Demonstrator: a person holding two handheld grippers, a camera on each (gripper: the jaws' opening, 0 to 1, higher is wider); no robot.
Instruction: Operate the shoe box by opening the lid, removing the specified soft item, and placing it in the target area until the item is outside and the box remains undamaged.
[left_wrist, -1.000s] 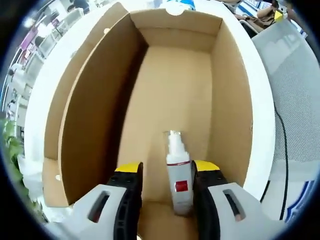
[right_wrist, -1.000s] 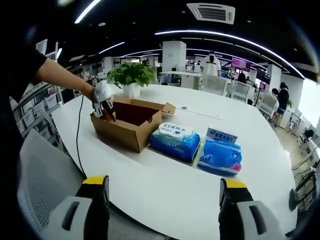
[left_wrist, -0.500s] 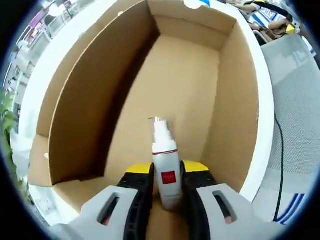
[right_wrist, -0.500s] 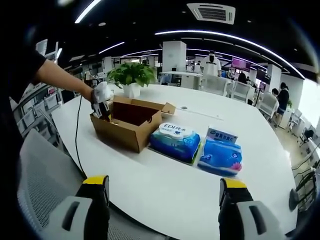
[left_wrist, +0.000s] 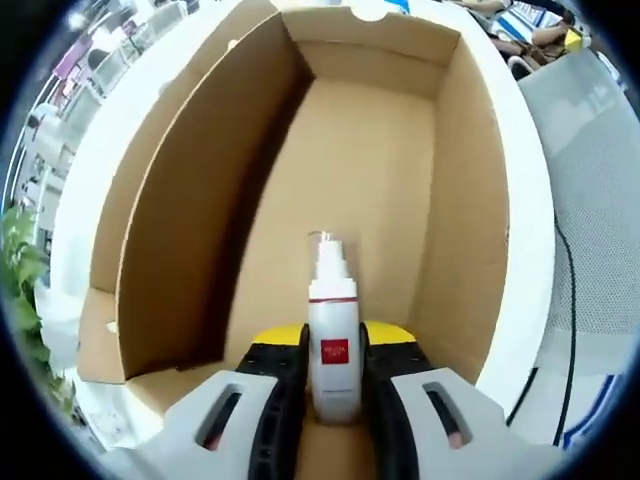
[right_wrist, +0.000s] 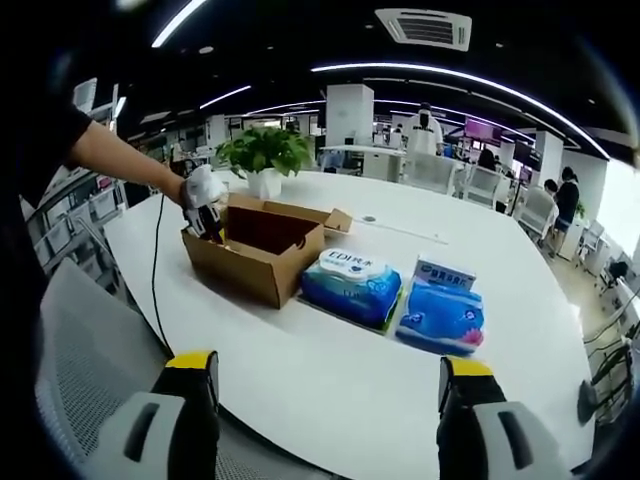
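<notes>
— What's the left gripper built like?
— Grey shells, black jaws, yellow tips; the right gripper matches.
— And the person?
— Black short sleeve, white glove.

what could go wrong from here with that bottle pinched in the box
1. The left gripper holds the spray bottle low on its smooth body, so it could slip or tip during the lift.
2. The bottle sits near the cardboard box side wall; a crooked pull might scrape or bend the cardboard.
3. The right gripper hangs open, away from the box, which could shift.
</notes>
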